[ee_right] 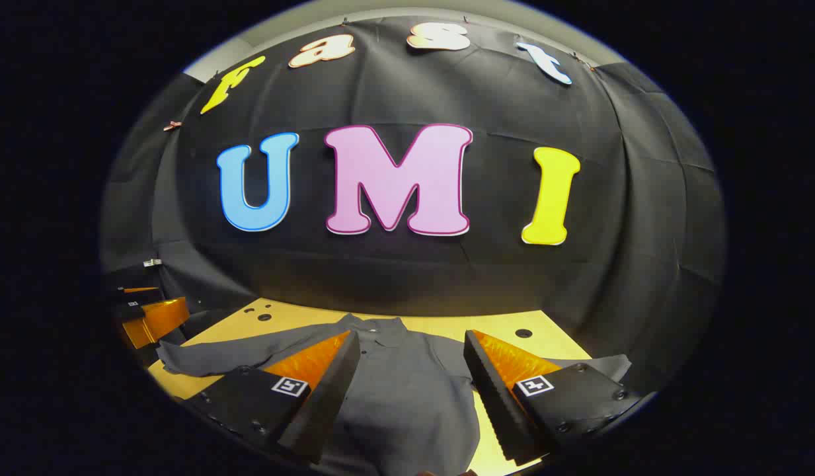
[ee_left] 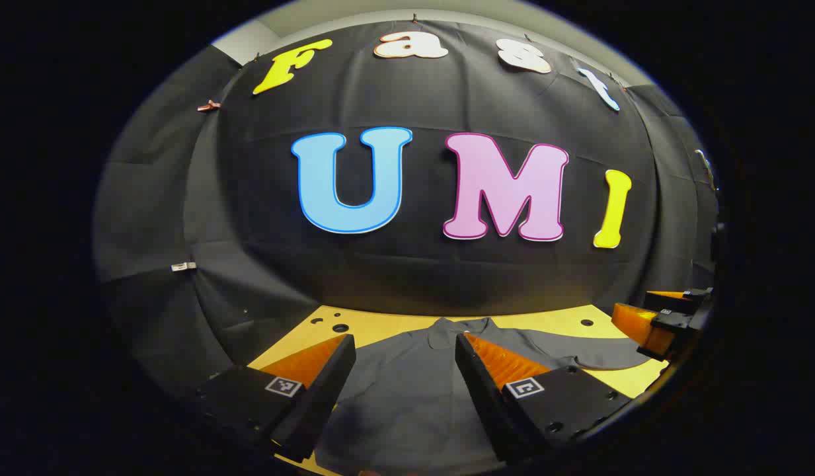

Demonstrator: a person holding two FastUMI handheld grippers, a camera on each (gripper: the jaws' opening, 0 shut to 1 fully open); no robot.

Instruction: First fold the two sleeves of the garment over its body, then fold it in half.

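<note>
A dark grey collared shirt (ee_left: 407, 390) lies flat on the yellow table (ee_left: 381, 325), collar toward the wall. In the left gripper view its right sleeve (ee_left: 605, 357) stretches out sideways. My left gripper (ee_left: 405, 344) hovers open above the shirt's body, nothing between its fingers. The right gripper view shows the same shirt (ee_right: 407, 390) with its left sleeve (ee_right: 209, 357) spread out and the other sleeve (ee_right: 612, 363) reaching to the right. Open as well, my right gripper (ee_right: 412, 340) hangs above the shirt's chest. The other gripper shows at the right edge (ee_left: 665, 317) of the left gripper view and at the left edge (ee_right: 143, 311) of the right gripper view.
The yellow table (ee_right: 447, 324) has several round holes near its back edge. The black cloth wall (ee_left: 407, 264) rises right behind the table. Bare tabletop lies beside the collar on both sides.
</note>
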